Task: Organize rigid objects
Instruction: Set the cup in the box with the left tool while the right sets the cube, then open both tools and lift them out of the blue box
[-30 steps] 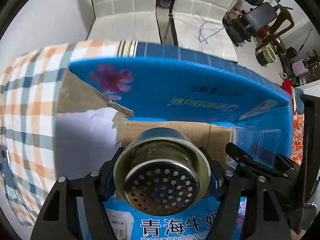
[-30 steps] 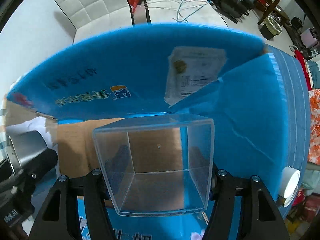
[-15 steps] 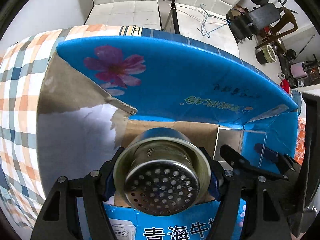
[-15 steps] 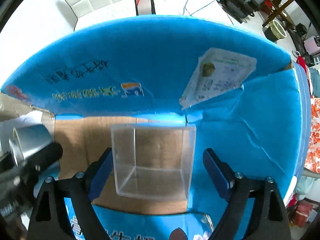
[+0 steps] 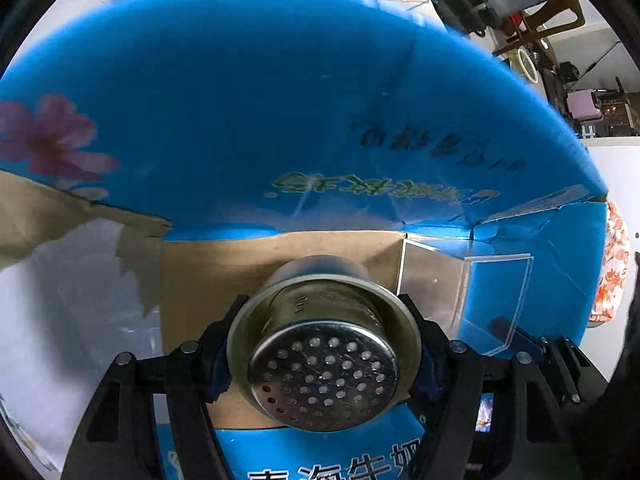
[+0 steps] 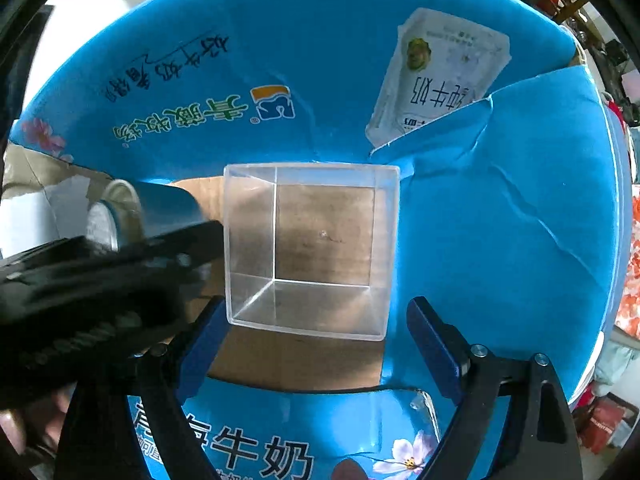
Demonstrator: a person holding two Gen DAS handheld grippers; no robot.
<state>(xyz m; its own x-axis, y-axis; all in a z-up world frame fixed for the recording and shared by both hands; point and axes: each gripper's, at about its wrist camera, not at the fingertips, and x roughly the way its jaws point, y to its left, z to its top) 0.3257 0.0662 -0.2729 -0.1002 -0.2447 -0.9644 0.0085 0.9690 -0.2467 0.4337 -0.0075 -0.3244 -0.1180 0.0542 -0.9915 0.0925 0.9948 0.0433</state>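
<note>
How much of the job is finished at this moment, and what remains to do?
Done: the clear plastic box stands on the cardboard floor of the blue carton, and the right gripper is open with its pads off it. In hand: the left gripper grips the perforated metal cup over the carton's floor, beside the clear box. Left: to set the cup down and let go of it.

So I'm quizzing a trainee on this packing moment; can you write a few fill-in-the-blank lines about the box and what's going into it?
1. The left hand-held gripper is shut on a perforated ____ cup.
2. The clear plastic container rests on the box's ____ cardboard floor.
3. The right hand-held gripper stands ____, pads off the container.
4. The box's flaps are coloured ____.

Missing words: metal; brown; open; blue
</note>
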